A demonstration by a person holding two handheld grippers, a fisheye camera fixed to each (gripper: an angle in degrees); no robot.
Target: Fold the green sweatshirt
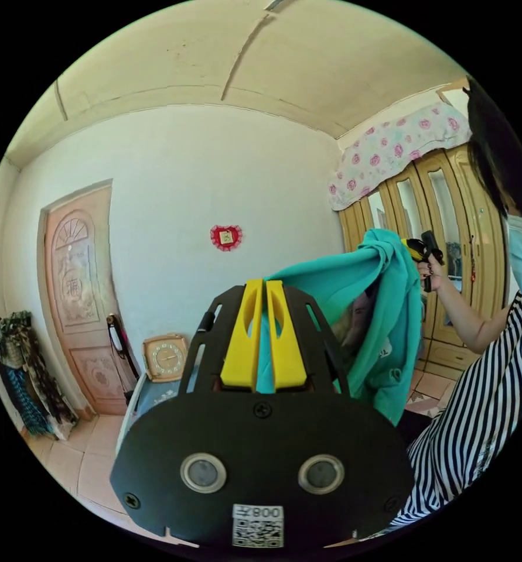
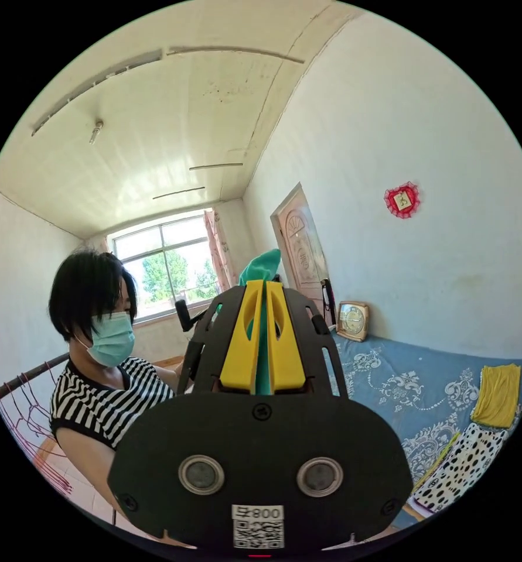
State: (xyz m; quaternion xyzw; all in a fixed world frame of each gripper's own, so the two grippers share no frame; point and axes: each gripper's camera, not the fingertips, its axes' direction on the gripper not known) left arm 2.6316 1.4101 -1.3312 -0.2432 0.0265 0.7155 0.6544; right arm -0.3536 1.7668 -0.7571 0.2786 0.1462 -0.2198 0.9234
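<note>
Wardrobe [image 1: 448,257] close behind (bed [image 2: 413,392] below)

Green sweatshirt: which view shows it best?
The left gripper view: the green sweatshirt hangs in the air between both grippers. The right gripper view gives a strip between the yellow fingers and a bunch above.

Sweatshirt [image 1: 354,304] hangs between left claw [image 1: 265,287] and right claw [image 1: 414,250].

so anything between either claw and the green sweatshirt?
No. The left claw and the right claw each have both jaws pressed on the green sweatshirt, which hangs in the air between them. Nothing visible sits in between.
</note>
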